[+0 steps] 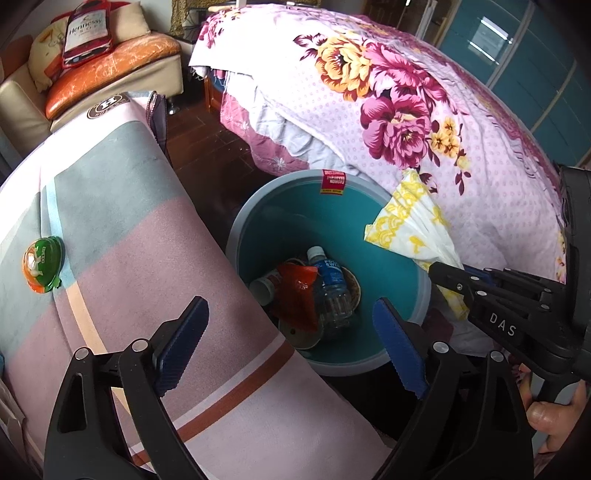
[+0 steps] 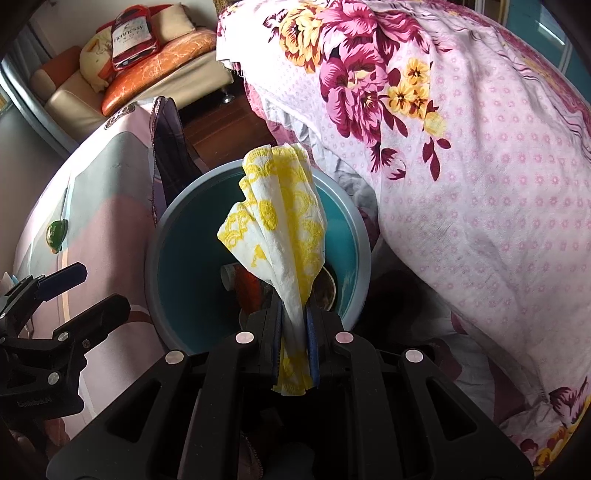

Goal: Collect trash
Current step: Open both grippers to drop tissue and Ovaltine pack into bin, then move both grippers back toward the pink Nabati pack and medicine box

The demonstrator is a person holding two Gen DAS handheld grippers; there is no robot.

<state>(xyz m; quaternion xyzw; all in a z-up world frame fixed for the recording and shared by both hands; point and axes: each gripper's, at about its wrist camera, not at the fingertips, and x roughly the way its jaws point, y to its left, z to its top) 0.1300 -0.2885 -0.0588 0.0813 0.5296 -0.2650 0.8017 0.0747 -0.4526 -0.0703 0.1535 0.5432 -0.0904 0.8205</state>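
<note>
right gripper [image 2: 294,328] is clamped on the crumpled yellow-print white paper napkin [image 2: 284,229], dangling right above the round teal plastic bin [image 2: 166,236]; left gripper [image 1: 291,347] gapes empty.

"Hennessy" on bottle-shaped cushion [image 1: 85,32]; "DAS" on right tongs [image 1: 448,275].

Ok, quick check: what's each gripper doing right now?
Left gripper: open, holding nothing.
Right gripper: closed on the yellow-patterned napkin, over the trash bin.

Dark wooden floor [image 1: 207,155] carries the bin [image 1: 236,236]; 1 green-orange wrapper [image 1: 41,265] lies on the striped mattress [image 1: 129,258].
</note>
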